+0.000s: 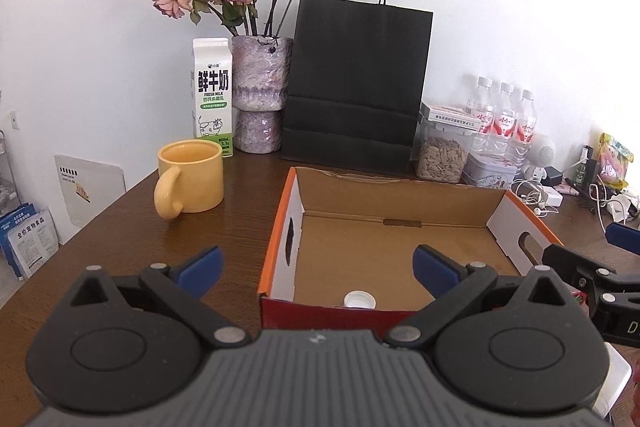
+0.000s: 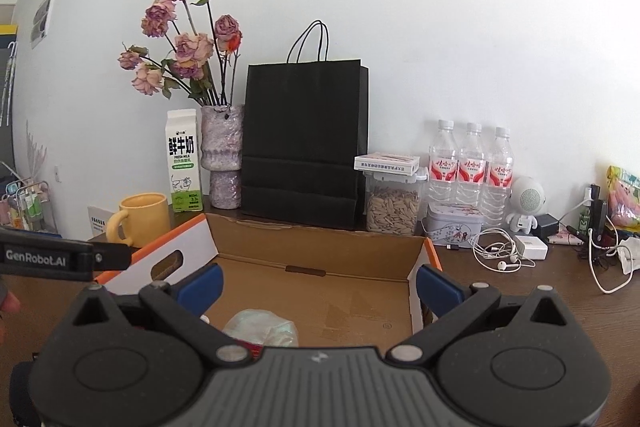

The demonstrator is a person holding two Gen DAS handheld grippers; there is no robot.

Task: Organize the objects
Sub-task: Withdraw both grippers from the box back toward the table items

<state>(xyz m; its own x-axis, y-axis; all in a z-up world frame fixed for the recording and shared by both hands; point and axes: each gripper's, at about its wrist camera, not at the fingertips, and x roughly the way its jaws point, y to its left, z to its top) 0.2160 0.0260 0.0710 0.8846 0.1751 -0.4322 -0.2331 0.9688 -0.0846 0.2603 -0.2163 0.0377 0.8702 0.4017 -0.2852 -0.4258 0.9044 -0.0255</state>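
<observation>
Both grippers, left (image 1: 318, 269) and right (image 2: 318, 285), hang over the box (image 1: 280, 227) with fingers spread wide, gripping nothing. A bottle cap (image 1: 359, 299) lies inside.

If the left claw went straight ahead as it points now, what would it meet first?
Probably the box's left wall or its open inside; beyond that, the black bag. The left claw is open and empty; depth is unclear.

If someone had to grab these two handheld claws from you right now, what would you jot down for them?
Left gripper: open, holding nothing.
Right gripper: open, holding nothing, above the cardboard box.
In the box: a white-capped bottle and a crumpled clear wrapper, both at the near wall.
Outside the box: yellow mug, milk carton, earphones.
Left to do, probably: the loose items.
</observation>
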